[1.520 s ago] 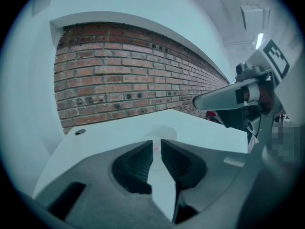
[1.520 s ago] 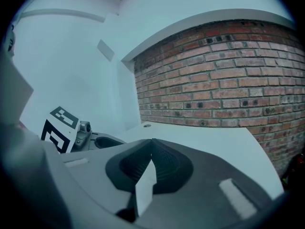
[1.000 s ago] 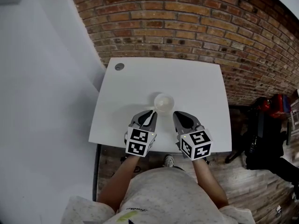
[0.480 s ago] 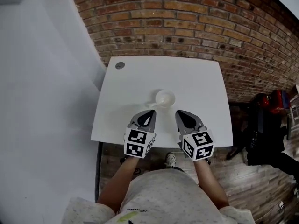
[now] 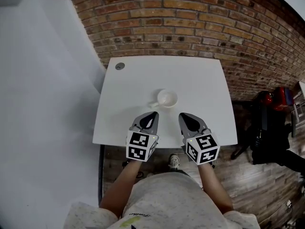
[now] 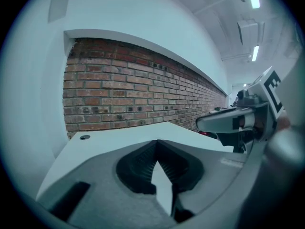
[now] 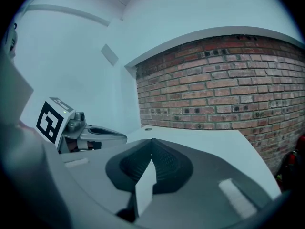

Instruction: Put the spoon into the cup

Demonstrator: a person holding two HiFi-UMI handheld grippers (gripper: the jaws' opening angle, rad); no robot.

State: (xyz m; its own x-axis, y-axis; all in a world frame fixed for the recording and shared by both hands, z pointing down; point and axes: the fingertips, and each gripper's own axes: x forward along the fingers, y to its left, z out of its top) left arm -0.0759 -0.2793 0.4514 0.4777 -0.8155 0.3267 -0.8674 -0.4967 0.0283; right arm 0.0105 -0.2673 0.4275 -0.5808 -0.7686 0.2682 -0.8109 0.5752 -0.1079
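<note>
A small white cup [image 5: 167, 98] stands near the middle of the white table [image 5: 200, 80]. A thin white piece, apparently the spoon [image 5: 154, 104], sticks out of the cup toward the lower left. My left gripper [image 5: 153, 114] is at the table's near edge, just short of the cup, shut with nothing in it. The right gripper [image 5: 184, 115] is beside it, level with it, also shut and empty. In the left gripper view the jaws [image 6: 156, 143] meet at their tip. The right gripper view shows the same [image 7: 152, 141]. Neither gripper view shows the cup.
A brick wall [image 5: 190, 23] runs behind the table and a pale wall [image 5: 43, 104] rises on the left. A round grommet [image 5: 119, 66] sits in the far left corner of the table. A dark bag [image 5: 271, 132] stands on the wooden floor at the right.
My left gripper held the white spoon close to the cup a second ago. It has since pulled back toward the near edge empty, and the spoon now rests at the cup.
</note>
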